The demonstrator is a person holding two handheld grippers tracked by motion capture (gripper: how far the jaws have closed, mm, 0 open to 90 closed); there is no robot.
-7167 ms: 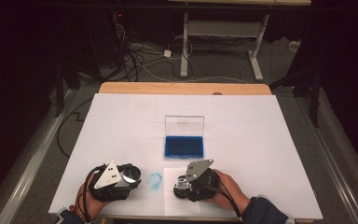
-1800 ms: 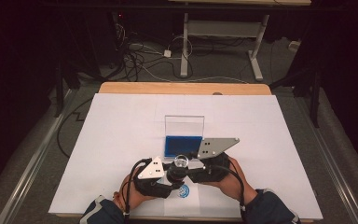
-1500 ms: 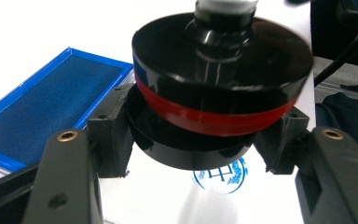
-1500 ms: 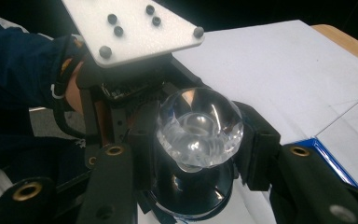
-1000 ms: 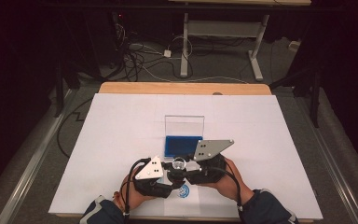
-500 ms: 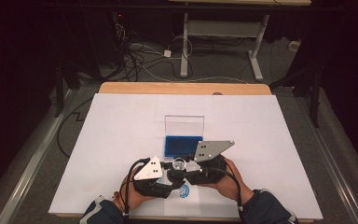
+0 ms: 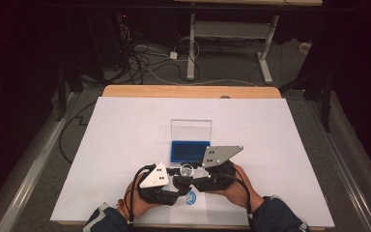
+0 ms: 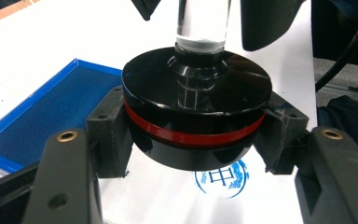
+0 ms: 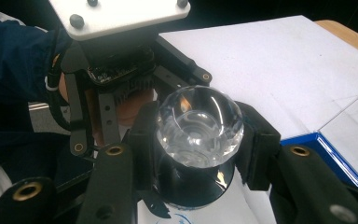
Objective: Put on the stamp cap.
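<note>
Clear acrylic handle (image 9: 198,125) stands upright in your right claw (image 9: 200,140); your left claw (image 8: 193,135) clamps the black stamp base (image 8: 196,98), just above the blue imprint (image 8: 221,177) on the worktop (image 7: 125,125).

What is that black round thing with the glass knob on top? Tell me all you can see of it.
It looks like a stamp: a glossy black disc with a thin red band round its edge and a clear, faceted crystal-like knob rising from the middle. It stands upright, raised just above the white paper, over a round blue print. The left gripper clamps the disc by its sides; the right gripper grips the knob. A blue ink pad lies just beyond.
</note>
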